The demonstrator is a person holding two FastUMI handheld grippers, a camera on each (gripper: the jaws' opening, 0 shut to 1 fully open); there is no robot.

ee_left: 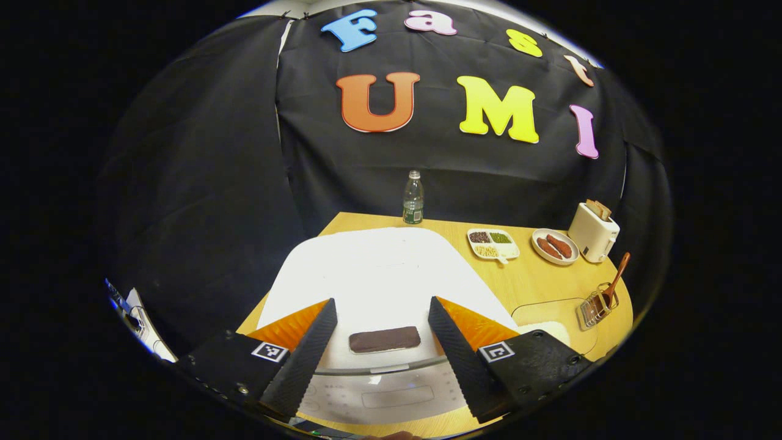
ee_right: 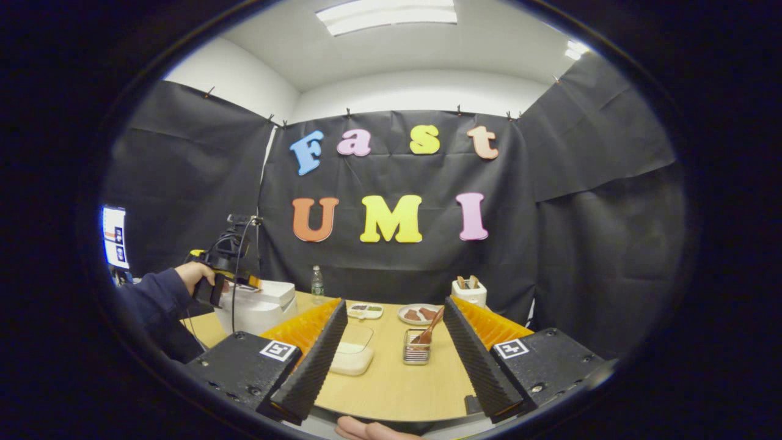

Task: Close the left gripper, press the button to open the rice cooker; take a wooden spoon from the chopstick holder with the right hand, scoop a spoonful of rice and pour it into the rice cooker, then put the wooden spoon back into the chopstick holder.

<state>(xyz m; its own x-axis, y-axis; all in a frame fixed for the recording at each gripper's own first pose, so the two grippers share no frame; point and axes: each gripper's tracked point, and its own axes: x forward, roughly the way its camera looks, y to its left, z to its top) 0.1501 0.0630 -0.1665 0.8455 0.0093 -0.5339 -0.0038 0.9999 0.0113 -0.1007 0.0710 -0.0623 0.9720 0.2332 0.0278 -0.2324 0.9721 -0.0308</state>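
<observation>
Plainly white rice cooker (ee_left: 391, 275) — lid down

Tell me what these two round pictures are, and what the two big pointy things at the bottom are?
Those pointy things are tongs, held by a person, one in each hand. A small camera rides on each and looks forward along its fingers.

The left gripper view looks down on a white rice cooker, lid closed. The left tongs are open above its dark button.

The right gripper view looks across the wooden table. The right tongs are open and hold nothing. Ahead stands a chopstick holder with a wooden spoon, beside a clear rice box. Farther back are a bottle, two plates of food and a toaster.
</observation>
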